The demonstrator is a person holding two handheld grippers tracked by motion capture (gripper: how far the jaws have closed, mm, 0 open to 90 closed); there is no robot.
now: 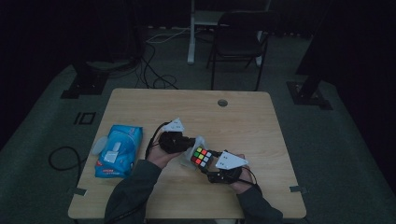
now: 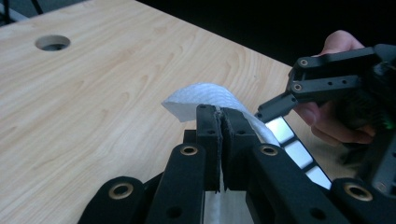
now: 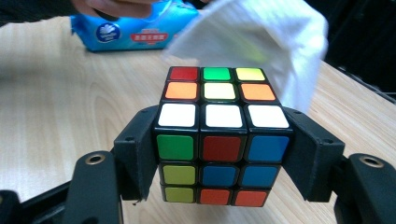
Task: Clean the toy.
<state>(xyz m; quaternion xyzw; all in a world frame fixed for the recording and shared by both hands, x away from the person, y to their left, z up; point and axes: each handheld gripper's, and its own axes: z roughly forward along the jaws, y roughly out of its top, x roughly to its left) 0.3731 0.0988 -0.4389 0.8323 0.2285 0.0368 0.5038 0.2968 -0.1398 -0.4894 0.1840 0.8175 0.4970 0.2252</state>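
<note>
One puzzle cube sits clamped in the right tongs above the table, one face turned up. One white wipe, pinched in the left tongs, drapes over the cube's far side. One blue wipe pack lies to the left.

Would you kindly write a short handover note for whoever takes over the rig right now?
Left tool: shut on the white wipe, held beside the cube.
Right tool: shut on the puzzle cube, jaws clamping two opposite sides, held just above the table.
Blue wipe pack: lying on the table at the person's left.
Done: wipe taken up, cube gripped.
Left: apparently wiping the cube's faces; how many are already wiped I cannot tell.
</note>
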